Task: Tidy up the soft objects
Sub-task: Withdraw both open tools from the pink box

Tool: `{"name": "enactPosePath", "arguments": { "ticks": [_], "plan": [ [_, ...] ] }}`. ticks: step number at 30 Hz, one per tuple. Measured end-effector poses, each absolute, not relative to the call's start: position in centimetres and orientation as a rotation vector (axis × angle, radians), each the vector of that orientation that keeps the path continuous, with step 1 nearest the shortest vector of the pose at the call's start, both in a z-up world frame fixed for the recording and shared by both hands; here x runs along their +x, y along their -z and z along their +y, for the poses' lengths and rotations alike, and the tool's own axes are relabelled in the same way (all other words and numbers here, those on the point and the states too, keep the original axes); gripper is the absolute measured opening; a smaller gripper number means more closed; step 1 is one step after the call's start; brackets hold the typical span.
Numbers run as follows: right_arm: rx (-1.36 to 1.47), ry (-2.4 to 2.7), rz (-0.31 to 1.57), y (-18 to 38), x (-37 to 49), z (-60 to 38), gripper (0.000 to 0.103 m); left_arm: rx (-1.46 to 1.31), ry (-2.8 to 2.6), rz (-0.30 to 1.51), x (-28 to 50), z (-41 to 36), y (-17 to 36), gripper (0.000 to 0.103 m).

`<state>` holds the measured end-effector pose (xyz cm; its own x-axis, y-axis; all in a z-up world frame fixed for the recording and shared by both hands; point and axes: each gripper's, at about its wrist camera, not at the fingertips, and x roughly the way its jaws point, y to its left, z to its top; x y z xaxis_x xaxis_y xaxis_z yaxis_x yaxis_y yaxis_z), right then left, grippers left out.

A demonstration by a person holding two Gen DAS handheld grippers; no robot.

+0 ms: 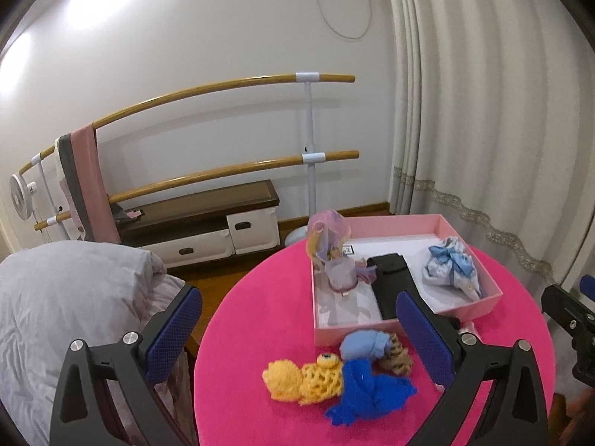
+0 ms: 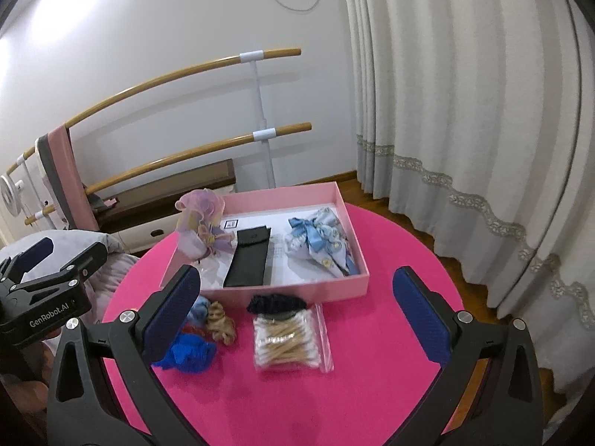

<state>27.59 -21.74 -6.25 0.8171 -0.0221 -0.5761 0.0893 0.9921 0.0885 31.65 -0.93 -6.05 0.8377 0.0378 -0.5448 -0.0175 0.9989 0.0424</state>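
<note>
A pink box (image 2: 362, 280) (image 1: 494, 293) stands on the round pink table (image 2: 390, 390) (image 1: 260, 297). Inside lie a lilac scrunchie bundle (image 2: 202, 223) (image 1: 331, 245), a black pouch (image 2: 247, 256) (image 1: 388, 282) and a blue bow bundle (image 2: 319, 241) (image 1: 452, 267). In front of the box rest a yellow crochet piece (image 1: 297, 379), a royal-blue crochet piece (image 1: 368, 390) (image 2: 189, 353), a light-blue scrunchie (image 1: 362, 343), a tan scrunchie (image 2: 221, 321) (image 1: 398, 356), a black scrunchie (image 2: 275, 303) and a bag of cotton swabs (image 2: 290, 342). My left gripper (image 1: 301, 338) hovers open above the crochet pieces. My right gripper (image 2: 297, 316) is open over the swabs.
A grey quilt (image 1: 67, 312) lies left of the table. Behind stand a wooden barre rack (image 1: 223, 85) with a pink cloth, a low dark cabinet (image 1: 208, 208) and white curtains (image 2: 465, 111) on the right. The other gripper's body shows at the left edge in the right wrist view.
</note>
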Motion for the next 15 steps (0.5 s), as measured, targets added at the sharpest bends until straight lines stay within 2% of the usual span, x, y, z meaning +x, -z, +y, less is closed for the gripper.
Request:
{"name": "enactPosePath", "arguments": {
  "ticks": [15],
  "plan": [
    [0.093, 0.071, 0.562, 5.4, 23.3, -20.6, 0.103, 0.023, -0.024, 0.554, 25.0, 0.9, 4.9, 0.103]
  ]
}}
